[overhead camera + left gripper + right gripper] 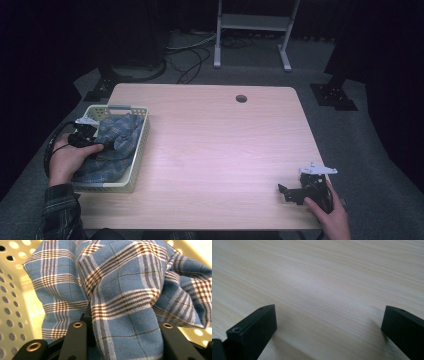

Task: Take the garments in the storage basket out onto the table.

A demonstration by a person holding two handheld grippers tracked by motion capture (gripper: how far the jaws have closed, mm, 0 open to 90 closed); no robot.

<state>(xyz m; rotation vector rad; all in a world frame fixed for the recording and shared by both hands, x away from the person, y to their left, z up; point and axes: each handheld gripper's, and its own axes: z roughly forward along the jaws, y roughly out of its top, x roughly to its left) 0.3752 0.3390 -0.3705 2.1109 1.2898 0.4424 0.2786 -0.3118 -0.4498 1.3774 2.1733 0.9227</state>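
We reach into the basket for the cloth while our other gripper waits.

At the left, our left gripper [100,142] sits in the pale perforated plastic basket [138,150], jaws parted around a fold of the crumpled blue plaid cloth [120,302]; whether they pinch it we cannot tell. Next, we judge, comes clamping and lifting. At the near right, our right gripper [286,191] rests wide open and empty on the light wooden table [324,277].

I find nothing to read here: no words, labels, brand marks, numbers or signs. The blue plaid cloth [120,297] carries a woven check pattern and no print. The perforated basket [140,150] has plain walls, and my counter [215,145] shows bare wood grain.
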